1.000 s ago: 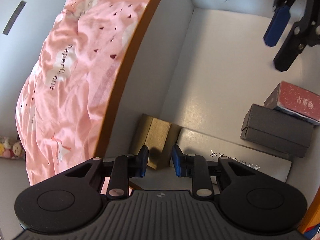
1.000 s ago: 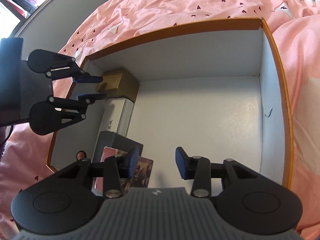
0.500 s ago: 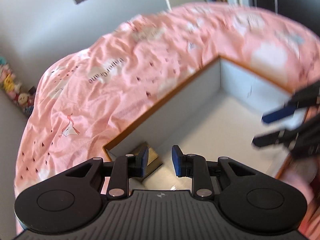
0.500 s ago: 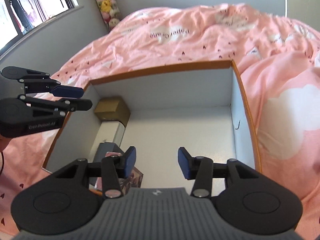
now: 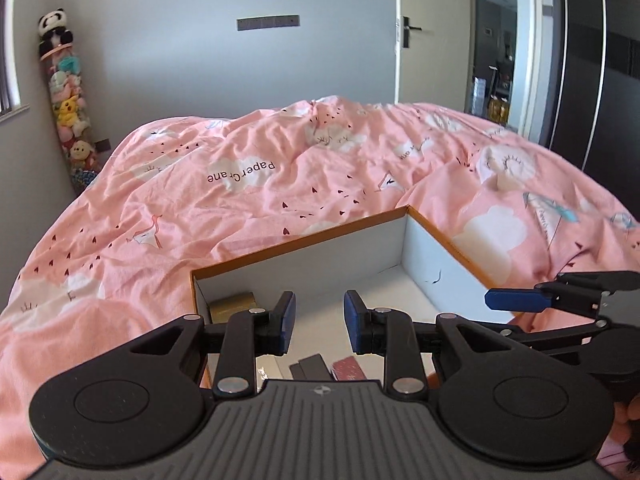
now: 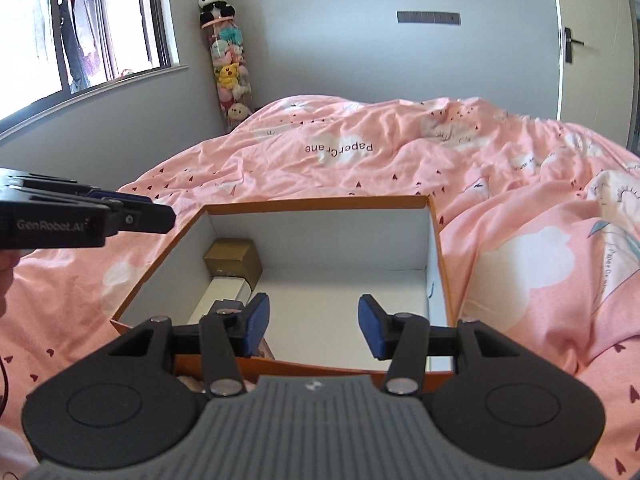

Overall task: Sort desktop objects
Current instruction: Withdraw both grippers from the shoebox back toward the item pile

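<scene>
A bedroom with grey walls is shown, and the bed (image 5: 248,216) under a pink printed duvet carries the orange-rimmed box (image 6: 320,205) with its white interior.

The fingers (image 5: 286,317) of the left gripper (image 5: 319,322) are held a little apart with nothing between them. The right gripper (image 6: 313,323) is seen with its jaws opening, and nothing is held there either.

A second ago both grippers were low inside the box, close to the packed items; now they are drawn up and back, and the whole bed and the far wall are brought into view. In the left view the right gripper is seen at the right edge, just outside the box rim.

Along the left wall of the box, as seen from the right wrist, the gold carton (image 6: 234,263), the long white carton (image 6: 222,294), the dark box (image 5: 310,365) and the red packet (image 5: 349,369) are lined up. The rest of the box floor is left bare.

The retreat with empty fingers is judged to mark a placement as finished; no further loose objects are visible on the bed.
</scene>
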{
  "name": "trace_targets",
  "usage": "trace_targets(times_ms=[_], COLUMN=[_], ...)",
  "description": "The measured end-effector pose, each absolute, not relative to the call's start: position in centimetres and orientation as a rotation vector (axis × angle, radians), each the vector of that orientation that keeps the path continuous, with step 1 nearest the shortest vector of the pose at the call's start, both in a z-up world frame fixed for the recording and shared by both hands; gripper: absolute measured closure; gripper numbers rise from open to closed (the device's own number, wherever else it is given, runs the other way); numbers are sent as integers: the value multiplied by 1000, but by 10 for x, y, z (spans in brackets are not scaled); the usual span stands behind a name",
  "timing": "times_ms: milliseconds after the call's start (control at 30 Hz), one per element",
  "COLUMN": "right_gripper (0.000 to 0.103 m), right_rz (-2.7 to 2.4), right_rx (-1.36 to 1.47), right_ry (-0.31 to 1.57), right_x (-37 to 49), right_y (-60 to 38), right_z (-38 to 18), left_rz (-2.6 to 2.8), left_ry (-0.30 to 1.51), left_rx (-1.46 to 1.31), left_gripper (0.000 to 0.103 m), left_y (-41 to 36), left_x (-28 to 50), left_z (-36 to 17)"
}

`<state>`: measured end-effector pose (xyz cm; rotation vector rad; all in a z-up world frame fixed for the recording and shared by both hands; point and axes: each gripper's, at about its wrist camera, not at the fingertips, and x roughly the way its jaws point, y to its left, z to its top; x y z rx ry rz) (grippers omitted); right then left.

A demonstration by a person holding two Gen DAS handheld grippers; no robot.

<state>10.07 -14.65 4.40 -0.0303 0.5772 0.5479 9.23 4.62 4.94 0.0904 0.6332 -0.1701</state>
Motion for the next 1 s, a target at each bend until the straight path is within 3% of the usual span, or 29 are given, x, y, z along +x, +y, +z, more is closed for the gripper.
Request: trace_targets(times_ms=[533, 1000], right_gripper=[50, 49], right_rz=[561, 552], right_rx=[-75, -57], right_ry=[679, 960], right_x=[64, 54], right_y=[-169, -180], right_z=[31, -4], left_rz=[-184, -223], left_ry=[731, 996], left_rx=[76, 142], left_gripper=[67, 67], left_y=[19, -14], left_x=[25, 3], left_z=[24, -16])
